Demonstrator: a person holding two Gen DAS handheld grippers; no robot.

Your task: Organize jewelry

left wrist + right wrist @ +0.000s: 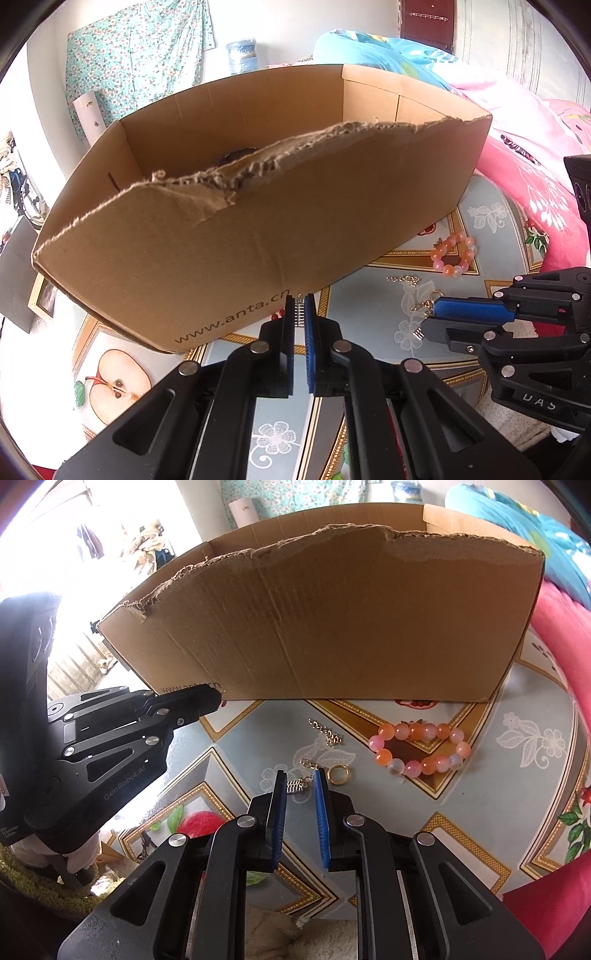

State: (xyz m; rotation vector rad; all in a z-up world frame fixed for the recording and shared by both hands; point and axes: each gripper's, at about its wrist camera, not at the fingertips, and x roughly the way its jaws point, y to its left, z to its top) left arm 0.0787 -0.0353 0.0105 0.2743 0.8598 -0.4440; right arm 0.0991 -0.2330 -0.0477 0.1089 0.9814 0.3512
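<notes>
You're at the pick step: right gripper (300, 781) sits low over the gold chain (314, 771) on the patterned tablecloth (517, 812), jaws partly open with the chain's comb-shaped charm between the pads, not clamped as far as I can see. Left gripper (300, 306) is fully closed, holding nothing, tips right at the front wall of the cardboard box (258, 229). Next move, my read: close on the charm, lift clear of the torn top edge, drop inside. Chain is thin, links and ring trail loose, expect dangling. Beaded bracelet (421, 751), orange and pink, lies just right of the chain, near the box
</notes>
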